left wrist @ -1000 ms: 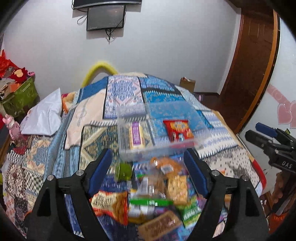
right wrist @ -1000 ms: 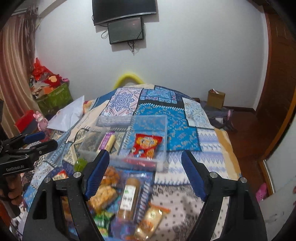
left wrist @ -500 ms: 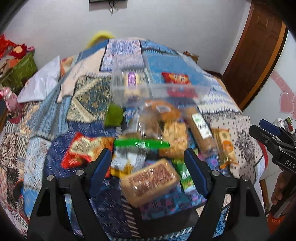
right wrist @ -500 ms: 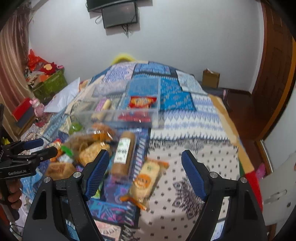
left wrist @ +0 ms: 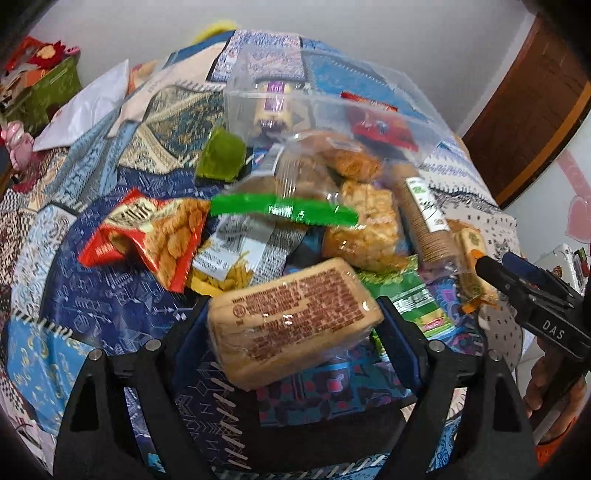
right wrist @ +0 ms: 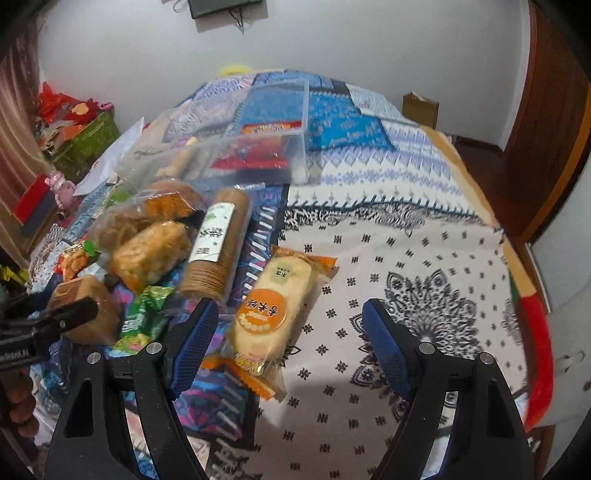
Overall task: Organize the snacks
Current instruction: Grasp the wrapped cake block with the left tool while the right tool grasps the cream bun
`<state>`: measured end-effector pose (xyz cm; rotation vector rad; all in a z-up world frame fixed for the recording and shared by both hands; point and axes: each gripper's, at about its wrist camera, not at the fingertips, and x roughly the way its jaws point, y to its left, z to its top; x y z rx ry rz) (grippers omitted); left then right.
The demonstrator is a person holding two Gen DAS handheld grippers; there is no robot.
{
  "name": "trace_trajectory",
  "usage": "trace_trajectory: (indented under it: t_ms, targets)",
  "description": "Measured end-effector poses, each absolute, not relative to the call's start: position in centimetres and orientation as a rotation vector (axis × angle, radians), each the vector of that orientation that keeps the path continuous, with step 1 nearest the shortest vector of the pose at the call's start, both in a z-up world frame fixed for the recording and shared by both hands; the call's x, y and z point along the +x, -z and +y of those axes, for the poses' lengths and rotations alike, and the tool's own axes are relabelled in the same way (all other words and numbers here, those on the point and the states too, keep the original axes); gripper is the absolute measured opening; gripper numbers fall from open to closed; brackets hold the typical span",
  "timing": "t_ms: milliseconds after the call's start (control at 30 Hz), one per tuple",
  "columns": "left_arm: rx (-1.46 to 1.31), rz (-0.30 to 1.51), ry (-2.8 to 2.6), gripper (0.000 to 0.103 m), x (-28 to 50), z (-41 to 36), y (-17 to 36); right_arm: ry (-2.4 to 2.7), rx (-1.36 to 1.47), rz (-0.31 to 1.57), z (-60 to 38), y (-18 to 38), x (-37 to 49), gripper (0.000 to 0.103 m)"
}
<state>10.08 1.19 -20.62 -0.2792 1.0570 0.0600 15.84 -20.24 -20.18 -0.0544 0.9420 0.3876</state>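
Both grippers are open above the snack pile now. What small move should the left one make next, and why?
Probably close the left gripper on the tan wafer pack. The pack already lies between its two open fingers, nearest of the pile, and nothing rests on top of it. The clear box behind the pile has room for it afterwards.

I am by a big bed (right wrist: 424,258) with a patchwork cover in blue, white and black. The wall (right wrist: 369,40) behind it is plain white. A dark screen (right wrist: 218,7) hangs high on it. A brown wooden door (right wrist: 550,122) is on my right. A small cardboard box (right wrist: 421,105) sits on the floor.
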Motion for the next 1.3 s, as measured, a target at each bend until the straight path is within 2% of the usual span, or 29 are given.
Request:
trace_trajectory:
  t_ms: [100, 167, 300, 333, 367, 633, 900, 1300]
  targets:
    - [-0.308, 1.071, -0.061, 0.085, 10.5, 1.5, 21.5, -0.388, -0.052, 0.96, -20.0, 20.9, 16.4, 0.076]
    - [-0.329, 1.065, -0.058, 0.085, 10.5, 1.7, 21.6, -0.396, -0.049, 0.972, -19.9, 21.2, 16.7, 0.064]
    - [-0.349, 1.03, -0.054, 0.083, 10.0, 2.0, 21.6, -0.423, -0.033, 0.994, -19.9, 21.8, 17.0, 0.047]
    - [-0.335, 1.021, -0.055, 0.083, 9.9, 1.8, 21.5, -0.427, -0.034, 0.999, -19.9, 21.9, 17.0, 0.037]
    - [-0.324, 1.018, -0.056, 0.083, 9.8, 1.6, 21.5, -0.424, -0.043, 1.004, -19.8, 22.1, 16.9, 0.033]
    - [-0.263, 0.954, -0.042, 0.082, 8.6, 0.7, 19.5, -0.427, -0.043, 0.952, -20.5, 20.7, 15.6, 0.032]
    - [-0.257, 0.858, -0.04, 0.082, 8.5, 1.5, 15.4, -0.449, -0.015, 0.855, -20.7, 16.5, 15.3, 0.032]
    - [-0.219, 0.744, -0.049, 0.082, 11.8, 2.8, 10.7, -0.497, -0.016, 0.723, -18.3, 11.7, 17.2, 0.032]
